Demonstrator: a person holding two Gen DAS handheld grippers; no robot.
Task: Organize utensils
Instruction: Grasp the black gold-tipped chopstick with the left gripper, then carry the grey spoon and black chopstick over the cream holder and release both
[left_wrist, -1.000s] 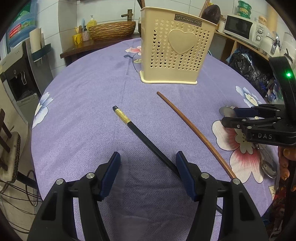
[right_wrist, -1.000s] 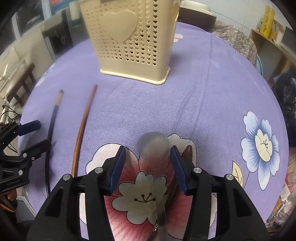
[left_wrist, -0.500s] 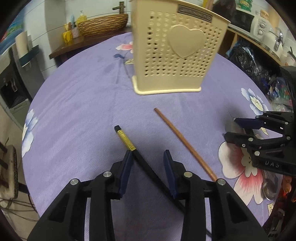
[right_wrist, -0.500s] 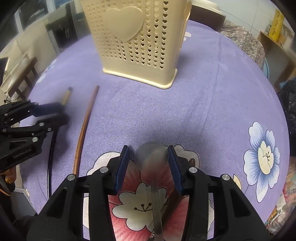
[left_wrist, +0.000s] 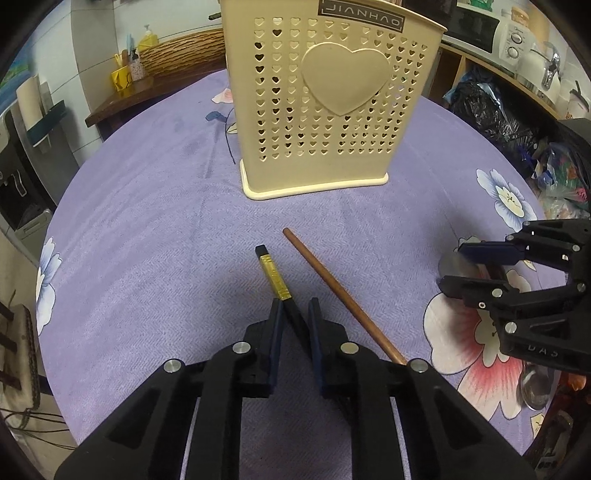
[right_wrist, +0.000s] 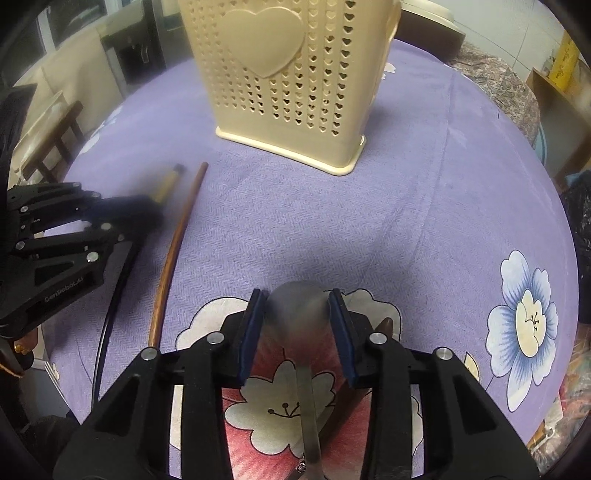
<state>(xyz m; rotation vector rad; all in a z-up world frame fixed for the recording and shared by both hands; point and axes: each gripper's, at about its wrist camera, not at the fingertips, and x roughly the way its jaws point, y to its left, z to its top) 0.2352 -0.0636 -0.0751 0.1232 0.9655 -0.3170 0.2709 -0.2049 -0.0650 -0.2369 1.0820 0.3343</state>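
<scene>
your left hand-held gripper (left_wrist: 294, 317) tilts down, jaws closing on the black chopstick (left_wrist: 271, 273); your right hand-held gripper (right_wrist: 297, 325), to its right, closes around a spoon (right_wrist: 297, 310).

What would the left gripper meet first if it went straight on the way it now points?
Probably the purple tablecloth just ahead, since the left gripper points downward, its jaws closing around the black chopstick. The cream utensil holder stands farther along that line, though depth is unclear.

- The black chopstick with a gold band (left_wrist: 275, 277) passes under the left gripper (left_wrist: 294, 314), its lower length hidden; whether the closing pads press it is unclear
- The metal spoon's bowl (right_wrist: 297, 314) is blurred between the right gripper (right_wrist: 295, 325) pads, contact uncertain; handle cut off below
- The cream perforated plastic utensil holder (left_wrist: 325, 110) loses its top at the edge
</scene>
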